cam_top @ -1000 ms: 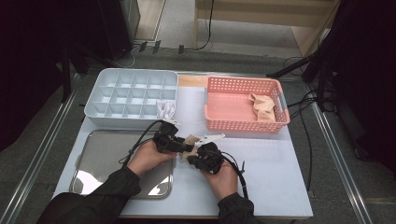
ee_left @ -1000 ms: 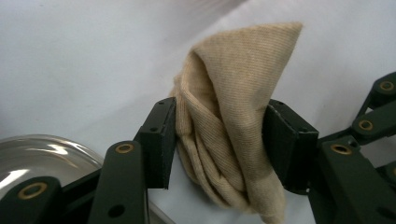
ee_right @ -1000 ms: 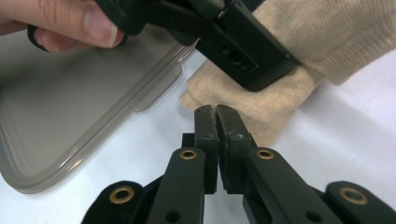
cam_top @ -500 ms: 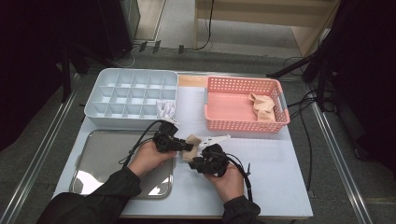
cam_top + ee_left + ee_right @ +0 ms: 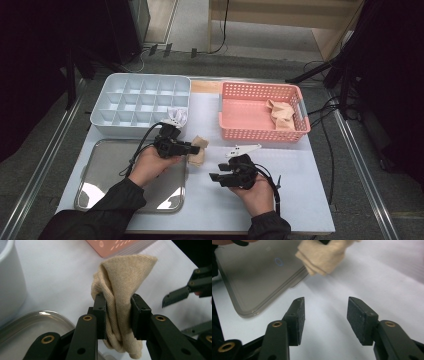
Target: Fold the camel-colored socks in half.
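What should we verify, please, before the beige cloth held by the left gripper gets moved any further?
1. Left gripper shut on the beige cloth: ok, folded fabric pinched between both fingers.
2. Right gripper free: ok, open, nothing between its fingers.
3. Right gripper apart from the cloth: ok, a gap shows in the high view.
4. Metal tray bare beside the cloth: ok.
5. Divided white box compartments free: ok, those in sight look empty.
6. Cloth's hanging end off the table: cannot tell.
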A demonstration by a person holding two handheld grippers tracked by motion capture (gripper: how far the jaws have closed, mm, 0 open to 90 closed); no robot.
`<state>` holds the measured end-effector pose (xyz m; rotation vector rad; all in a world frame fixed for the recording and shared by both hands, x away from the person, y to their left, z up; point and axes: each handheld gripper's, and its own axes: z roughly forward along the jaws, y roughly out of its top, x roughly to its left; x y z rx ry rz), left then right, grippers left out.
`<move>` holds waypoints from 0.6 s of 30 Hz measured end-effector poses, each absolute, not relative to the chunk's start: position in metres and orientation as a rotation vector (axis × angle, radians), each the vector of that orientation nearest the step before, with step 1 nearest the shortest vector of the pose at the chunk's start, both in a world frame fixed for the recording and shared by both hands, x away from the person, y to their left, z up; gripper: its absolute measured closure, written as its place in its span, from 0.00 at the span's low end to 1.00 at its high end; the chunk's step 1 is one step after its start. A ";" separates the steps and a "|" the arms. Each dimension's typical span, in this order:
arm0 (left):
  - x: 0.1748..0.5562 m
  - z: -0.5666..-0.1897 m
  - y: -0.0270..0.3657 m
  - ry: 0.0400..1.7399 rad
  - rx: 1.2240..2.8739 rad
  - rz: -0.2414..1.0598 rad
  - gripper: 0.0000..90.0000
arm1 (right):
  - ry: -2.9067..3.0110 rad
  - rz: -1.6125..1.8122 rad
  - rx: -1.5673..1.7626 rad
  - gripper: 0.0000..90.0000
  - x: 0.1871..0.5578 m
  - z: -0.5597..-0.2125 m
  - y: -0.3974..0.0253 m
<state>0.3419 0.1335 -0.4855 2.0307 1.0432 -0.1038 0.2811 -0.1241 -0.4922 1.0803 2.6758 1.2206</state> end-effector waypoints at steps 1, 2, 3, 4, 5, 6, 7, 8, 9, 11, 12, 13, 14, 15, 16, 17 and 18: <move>0.341 -0.484 0.135 1.044 2.026 -0.099 0.79 | 2.672 1.219 1.077 0.55 0.282 -0.492 -0.126; 0.341 -0.483 0.137 1.041 2.029 -0.098 0.79 | 2.663 1.221 1.078 0.55 0.283 -0.491 -0.127; 0.340 -0.482 0.139 1.044 2.024 -0.091 0.79 | 2.660 1.226 1.083 0.55 0.284 -0.490 -0.128; 0.340 -0.481 0.141 1.047 2.019 -0.082 0.79 | 2.655 1.231 1.087 0.54 0.286 -0.490 -0.129; 0.339 -0.480 0.143 1.054 2.015 -0.074 0.79 | 2.647 1.239 1.086 0.54 0.287 -0.489 -0.130; 0.339 -0.479 0.146 1.054 2.016 -0.063 0.79 | 2.644 1.244 1.086 0.54 0.288 -0.489 -0.131; 0.339 -0.478 0.148 1.059 2.013 -0.058 0.79 | 2.640 1.247 1.086 0.53 0.289 -0.488 -0.132; 0.338 -0.476 0.151 1.070 2.004 -0.046 0.79 | 2.637 1.250 1.088 0.52 0.290 -0.487 -0.132; 0.338 -0.475 0.154 1.073 2.002 -0.038 0.79 | 2.630 1.257 1.081 0.52 0.292 -0.487 -0.133; 0.338 -0.473 0.160 1.086 1.994 -0.027 0.79 | 2.628 1.260 1.085 0.52 0.294 -0.486 -0.134; 0.337 -0.472 0.163 1.092 1.985 -0.025 0.79 | 2.627 1.260 1.084 0.52 0.295 -0.485 -0.134; 0.337 -0.471 0.166 1.100 1.982 -0.018 0.79 | 2.629 1.258 1.083 0.52 0.296 -0.485 -0.135; 0.336 -0.470 0.169 1.104 1.978 -0.012 0.79 | 2.629 1.256 1.079 0.52 0.296 -0.485 -0.135; 0.336 -0.469 0.172 1.110 1.974 -0.007 0.79 | 2.631 1.254 1.073 0.52 0.297 -0.485 -0.135; 0.335 -0.468 0.175 1.117 1.967 -0.005 0.79 | 2.631 1.252 1.069 0.52 0.298 -0.485 -0.136; 0.335 -0.467 0.178 1.125 1.958 -0.003 0.79 | 2.631 1.252 1.074 0.52 0.298 -0.484 -0.136; 0.334 -0.467 0.180 1.136 1.951 -0.002 0.79 | 2.632 1.255 1.071 0.52 0.299 -0.484 -0.137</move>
